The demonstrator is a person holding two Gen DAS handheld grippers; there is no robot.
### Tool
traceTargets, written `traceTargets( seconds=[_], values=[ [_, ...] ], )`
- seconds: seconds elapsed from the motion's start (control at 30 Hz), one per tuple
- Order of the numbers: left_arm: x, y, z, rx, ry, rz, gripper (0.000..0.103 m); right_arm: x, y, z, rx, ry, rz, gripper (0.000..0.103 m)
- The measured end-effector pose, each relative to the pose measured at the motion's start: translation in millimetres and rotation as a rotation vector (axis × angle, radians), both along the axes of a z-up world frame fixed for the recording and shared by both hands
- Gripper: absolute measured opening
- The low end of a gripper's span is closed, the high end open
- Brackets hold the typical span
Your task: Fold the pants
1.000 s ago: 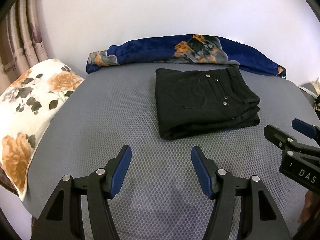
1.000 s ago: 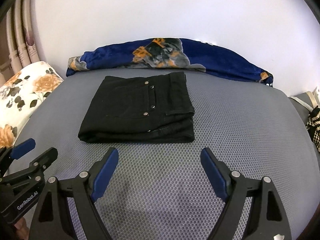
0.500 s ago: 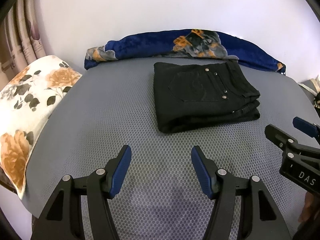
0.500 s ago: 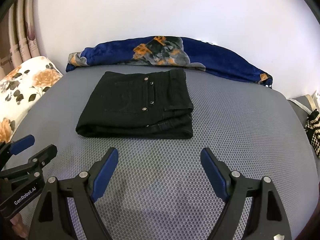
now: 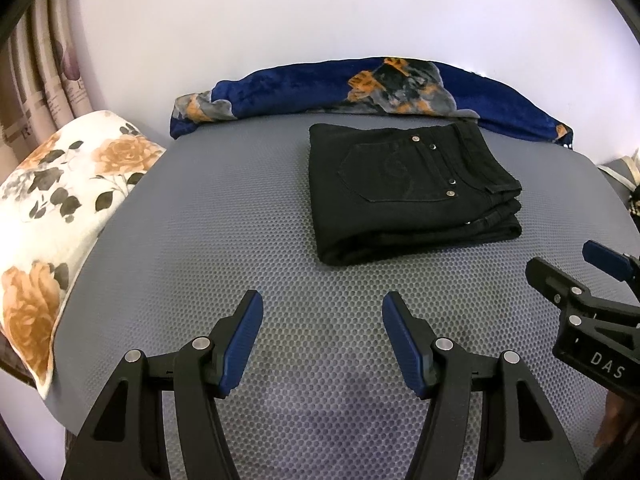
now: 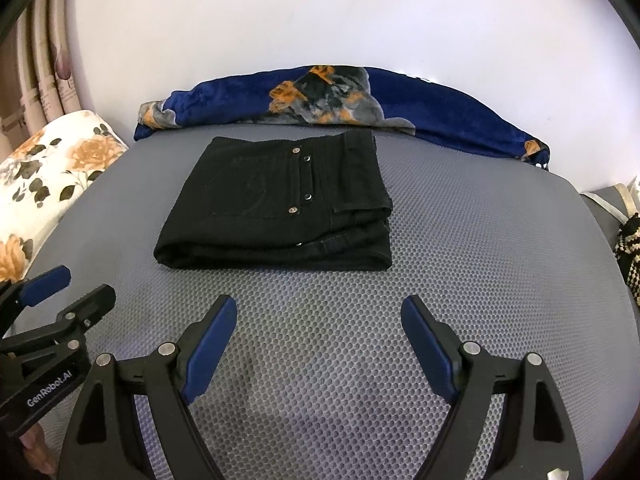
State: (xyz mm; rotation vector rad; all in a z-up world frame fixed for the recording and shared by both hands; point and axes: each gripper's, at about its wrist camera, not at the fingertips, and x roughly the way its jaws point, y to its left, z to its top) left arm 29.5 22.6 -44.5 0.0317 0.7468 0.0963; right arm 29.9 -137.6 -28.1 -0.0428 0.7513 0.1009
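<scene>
Lying folded into a thick rectangle, the black pants point(image 5: 408, 196) sit on the grey mesh mattress point(image 5: 224, 240), toward its far side and just in front of the rolled blue blanket point(image 5: 360, 88) that runs along the white wall. A back pocket with metal rivets faces up, the waistband is at the right end, and the stacked layers show along the near edge.

Both grippers hover over bare mattress on the near side, apart from the pants and touching nothing. The left gripper point(image 5: 322, 338) has its jaws standing moderately wide with only mesh between the blue pads. The right gripper point(image 6: 318, 344) is spread wider, also with nothing in it. Each one appears at the edge of the other's view, so they are side by side, the left one near the pants' closed fold end and the right one nearer the waistband end.

A floral pillow point(image 5: 52, 216) lies at the left edge of the mattress, with striped curtains point(image 5: 36, 72) behind it. At the far right a black-and-cream knitted item point(image 6: 628, 256) peeks in; what it is cannot be told.
</scene>
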Motion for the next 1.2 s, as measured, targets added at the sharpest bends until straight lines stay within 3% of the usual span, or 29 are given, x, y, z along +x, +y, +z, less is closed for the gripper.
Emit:
traceTargets(
  seconds=[0.77, 1.2],
  values=[
    [0.0, -0.8, 1.6, 0.019, -0.016, -0.005, 0.063, 1.7, 1.3, -3.0, 0.004, 0.013, 0.005, 0.082],
    [4.7, 4.6, 1.7, -0.014, -0.003, -0.01, 0.063, 3.4, 1.0, -6.2, -0.008, 0.015, -0.001, 0.082]
  ],
)
